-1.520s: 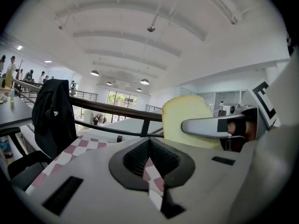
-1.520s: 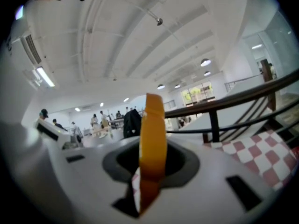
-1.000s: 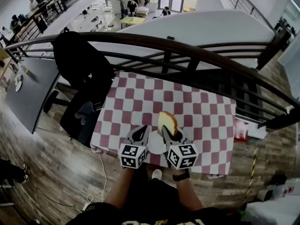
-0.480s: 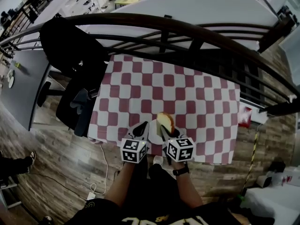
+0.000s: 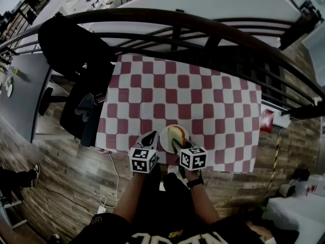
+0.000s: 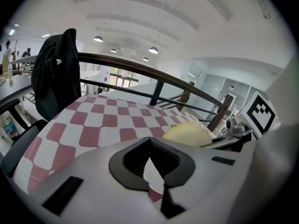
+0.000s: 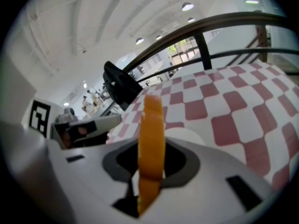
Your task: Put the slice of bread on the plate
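1. Slice of bread [image 7: 152,139]: upright, pinched edge-on between the right gripper [image 5: 177,144] jaws, just above the plate [image 5: 165,140].
2. Left gripper [image 5: 150,138]: jaws pressed together, empty, just beside the plate.
3. Probably light, soft, crushable. Grip the crust edge lightly.

Open checked tablecloth [image 5: 203,95] leaves passage across most of the table, hemmed at the far edge by a dark railing [image 5: 203,32] and at the left by a chair [image 5: 76,118] under a black jacket [image 5: 76,50]; near edge, left gripper [image 5: 151,137] crowds the plate [image 5: 164,139]
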A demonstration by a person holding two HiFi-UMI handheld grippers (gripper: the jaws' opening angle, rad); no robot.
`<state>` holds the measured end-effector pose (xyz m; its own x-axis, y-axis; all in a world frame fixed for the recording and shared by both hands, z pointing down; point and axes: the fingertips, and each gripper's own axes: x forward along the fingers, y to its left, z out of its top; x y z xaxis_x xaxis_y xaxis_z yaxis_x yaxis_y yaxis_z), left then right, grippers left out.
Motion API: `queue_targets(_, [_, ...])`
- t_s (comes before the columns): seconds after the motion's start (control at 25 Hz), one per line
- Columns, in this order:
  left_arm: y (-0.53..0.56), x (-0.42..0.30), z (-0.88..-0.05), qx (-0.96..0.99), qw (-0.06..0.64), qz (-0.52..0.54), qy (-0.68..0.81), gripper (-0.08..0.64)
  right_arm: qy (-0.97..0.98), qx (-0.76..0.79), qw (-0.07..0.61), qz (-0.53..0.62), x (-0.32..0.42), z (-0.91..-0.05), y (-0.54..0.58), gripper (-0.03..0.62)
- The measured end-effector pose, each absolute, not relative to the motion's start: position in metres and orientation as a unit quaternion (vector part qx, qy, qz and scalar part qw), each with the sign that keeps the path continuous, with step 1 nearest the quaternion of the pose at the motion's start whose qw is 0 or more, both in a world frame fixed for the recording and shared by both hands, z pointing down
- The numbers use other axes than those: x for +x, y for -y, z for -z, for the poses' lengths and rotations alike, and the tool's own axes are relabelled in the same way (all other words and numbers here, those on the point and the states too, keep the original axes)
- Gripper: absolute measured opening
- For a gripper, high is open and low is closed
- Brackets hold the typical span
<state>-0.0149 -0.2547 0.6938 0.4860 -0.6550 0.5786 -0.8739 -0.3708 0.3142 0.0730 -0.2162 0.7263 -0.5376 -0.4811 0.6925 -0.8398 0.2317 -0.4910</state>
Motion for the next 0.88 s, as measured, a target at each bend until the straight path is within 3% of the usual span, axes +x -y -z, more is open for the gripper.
queue_targets(0.36, [0.243, -0.022, -0.707, 0.804, 0.311, -0.196, 0.468, 0.02, 0.745, 0.404, 0.193, -0.494, 0.049, -0.755, 0.211, 0.101])
queue_targets(0.72, [0.245, -0.03, -0.705, 0.806, 0.309, -0.192, 0.468, 0.02, 0.737, 0.423, 0.228, -0.475, 0.053, -0.778, 0.214, 0.103])
queue_targets(0.88, [0.245, -0.035, -0.703, 0.805, 0.31, -0.186, 0.47, 0.02, 0.726, 0.429, 0.277, -0.46, 0.063, -0.789, 0.216, 0.136])
